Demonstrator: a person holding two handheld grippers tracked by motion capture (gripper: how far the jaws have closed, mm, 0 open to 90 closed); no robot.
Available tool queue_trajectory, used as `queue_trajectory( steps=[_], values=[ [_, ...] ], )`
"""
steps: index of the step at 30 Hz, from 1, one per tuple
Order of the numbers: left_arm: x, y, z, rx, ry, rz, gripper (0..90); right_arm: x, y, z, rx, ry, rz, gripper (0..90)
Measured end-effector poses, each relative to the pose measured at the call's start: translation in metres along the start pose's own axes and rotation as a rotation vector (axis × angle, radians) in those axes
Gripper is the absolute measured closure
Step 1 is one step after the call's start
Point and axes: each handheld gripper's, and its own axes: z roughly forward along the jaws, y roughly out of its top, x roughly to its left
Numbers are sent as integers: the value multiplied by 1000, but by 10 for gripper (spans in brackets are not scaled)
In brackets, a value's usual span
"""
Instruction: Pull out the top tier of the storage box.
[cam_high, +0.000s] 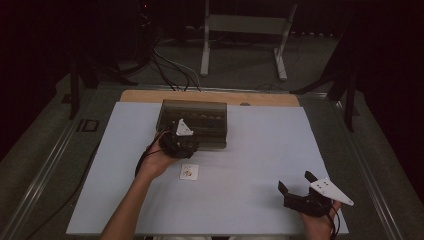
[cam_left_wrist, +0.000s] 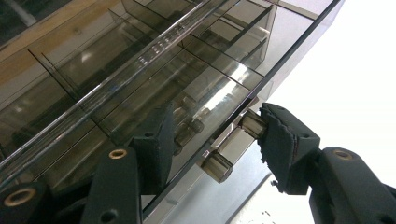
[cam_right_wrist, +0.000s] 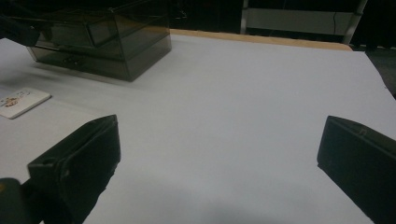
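Observation:
A smoky clear plastic drawer box (cam_high: 200, 112) stands at the back middle of the white table (cam_high: 260, 150). My left gripper (cam_high: 183, 139) is at its front. In the left gripper view the jaws (cam_left_wrist: 218, 117) straddle the drawer's metal bar handle (cam_left_wrist: 229, 148). One fingertip (cam_left_wrist: 280, 140) touches the handle's upper end, and a gap shows between the other fingertip (cam_left_wrist: 159, 140) and the handle. The box's dividers (cam_left_wrist: 140, 70) show through the tinted walls. My right gripper (cam_high: 295, 180) rests near the front right edge, jaws wide open (cam_right_wrist: 219, 126) with nothing between them. The box (cam_right_wrist: 116, 42) sits far left in that view.
A small white card (cam_high: 189, 171) with a picture lies flat just in front of the box, also seen as the card (cam_right_wrist: 18, 101) at the left. A wooden strip (cam_high: 210, 96) edges the table's back. A metal stand (cam_high: 240, 30) and cables are on the floor beyond.

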Motion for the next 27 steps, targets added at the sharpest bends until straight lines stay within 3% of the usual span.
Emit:
queue_trajectory(
  steps=[27],
  values=[
    [-12,-13,-11,-14,-8,4,485,0,0,0,0,-1,-2,0]
  ],
)
